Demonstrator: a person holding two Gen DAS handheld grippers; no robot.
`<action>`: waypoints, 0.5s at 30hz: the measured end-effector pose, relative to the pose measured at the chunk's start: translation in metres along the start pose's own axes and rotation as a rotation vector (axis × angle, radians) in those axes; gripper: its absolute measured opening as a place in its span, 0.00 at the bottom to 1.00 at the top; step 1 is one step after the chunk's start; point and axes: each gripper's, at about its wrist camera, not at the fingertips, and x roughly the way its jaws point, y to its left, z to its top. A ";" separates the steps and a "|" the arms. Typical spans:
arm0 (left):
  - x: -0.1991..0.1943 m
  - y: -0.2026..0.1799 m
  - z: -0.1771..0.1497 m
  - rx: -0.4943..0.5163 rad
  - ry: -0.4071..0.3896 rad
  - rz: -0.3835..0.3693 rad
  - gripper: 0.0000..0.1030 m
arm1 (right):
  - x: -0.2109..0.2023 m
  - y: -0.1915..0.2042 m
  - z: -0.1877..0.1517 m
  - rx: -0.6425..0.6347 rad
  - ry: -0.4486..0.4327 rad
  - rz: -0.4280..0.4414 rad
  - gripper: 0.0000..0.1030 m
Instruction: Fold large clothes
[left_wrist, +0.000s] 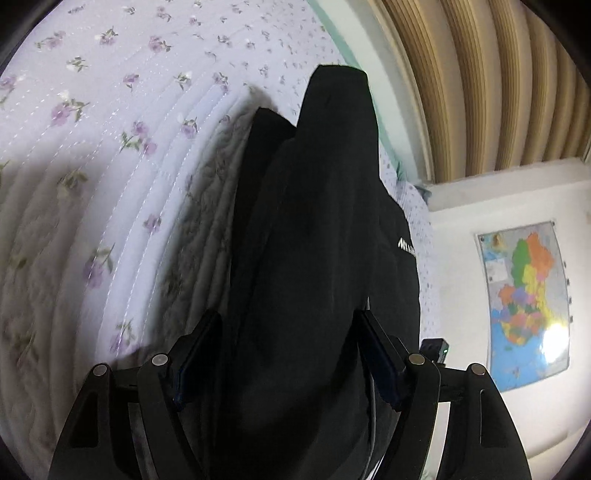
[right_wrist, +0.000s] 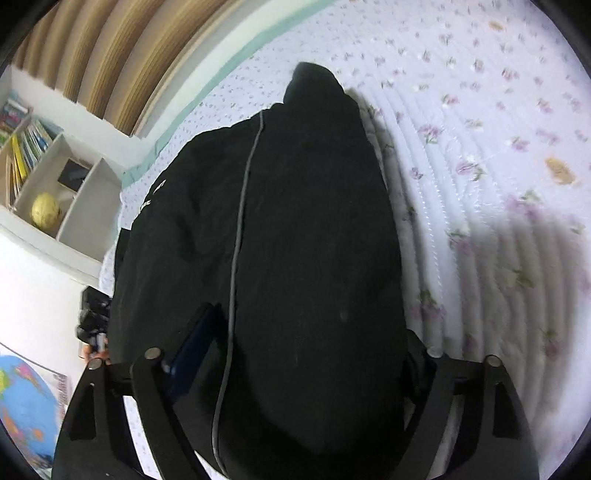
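Observation:
A large black garment (left_wrist: 314, 229) with small white lettering hangs bunched over a bed with a lilac floral quilt (left_wrist: 110, 147). In the left wrist view it fills the space between the fingers of my left gripper (left_wrist: 288, 325), which is closed on a thick bunch of it. In the right wrist view the same black garment (right_wrist: 295, 240), with a grey seam line down it, fills the space between the fingers of my right gripper (right_wrist: 306, 332), which also grips it. The cloth hides the right finger's tip.
The quilt (right_wrist: 480, 166) spreads beyond the garment. A tan ribbed headboard (left_wrist: 480, 92) borders the bed. A wall map (left_wrist: 528, 306) hangs to the right. A white shelf (right_wrist: 66, 195) with books and a yellow ball stands at left.

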 end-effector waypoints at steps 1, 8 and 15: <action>0.004 0.000 0.001 0.000 0.000 0.001 0.75 | 0.007 -0.002 0.003 0.001 0.013 0.008 0.94; 0.007 -0.003 0.002 0.023 -0.058 0.002 0.75 | 0.018 0.018 0.005 -0.098 0.023 0.003 0.87; -0.013 -0.050 -0.020 0.192 -0.195 0.122 0.36 | -0.009 0.045 -0.009 -0.186 -0.091 -0.016 0.50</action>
